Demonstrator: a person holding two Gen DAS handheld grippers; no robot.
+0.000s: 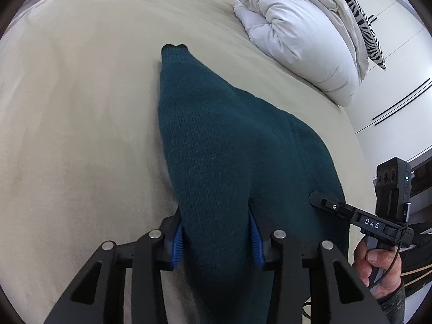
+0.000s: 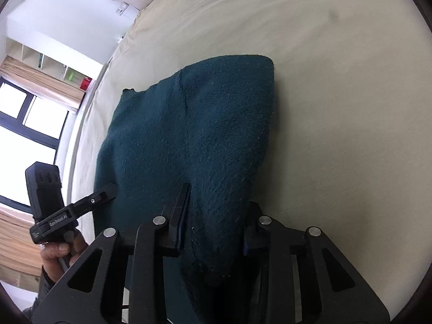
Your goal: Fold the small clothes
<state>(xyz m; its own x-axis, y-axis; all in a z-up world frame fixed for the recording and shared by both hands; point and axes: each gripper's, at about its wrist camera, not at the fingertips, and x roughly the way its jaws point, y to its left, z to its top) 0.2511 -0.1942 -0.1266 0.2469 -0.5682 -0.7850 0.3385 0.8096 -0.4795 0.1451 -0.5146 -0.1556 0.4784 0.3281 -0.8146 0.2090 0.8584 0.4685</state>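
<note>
A dark teal knitted sweater point(image 1: 216, 140) lies on the beige bed sheet point(image 1: 81, 108), partly folded, with one sleeve stretching away to its cuff point(image 1: 174, 51). My left gripper point(image 1: 216, 237) is shut on a thick fold of the sweater between its blue pads point(image 1: 176, 240). In the right wrist view the sweater point(image 2: 194, 124) lies as a broad folded panel, and my right gripper point(image 2: 216, 229) is shut on its near edge. Each gripper shows in the other's view: the right point(image 1: 318, 198), the left point(image 2: 108, 189).
A white duvet point(image 1: 291, 35) and a zebra-striped pillow point(image 1: 359, 19) lie at the far right of the bed. The bed's edge point(image 2: 81, 135) runs along the left in the right wrist view, with a window point(image 2: 27, 124) and shelves beyond.
</note>
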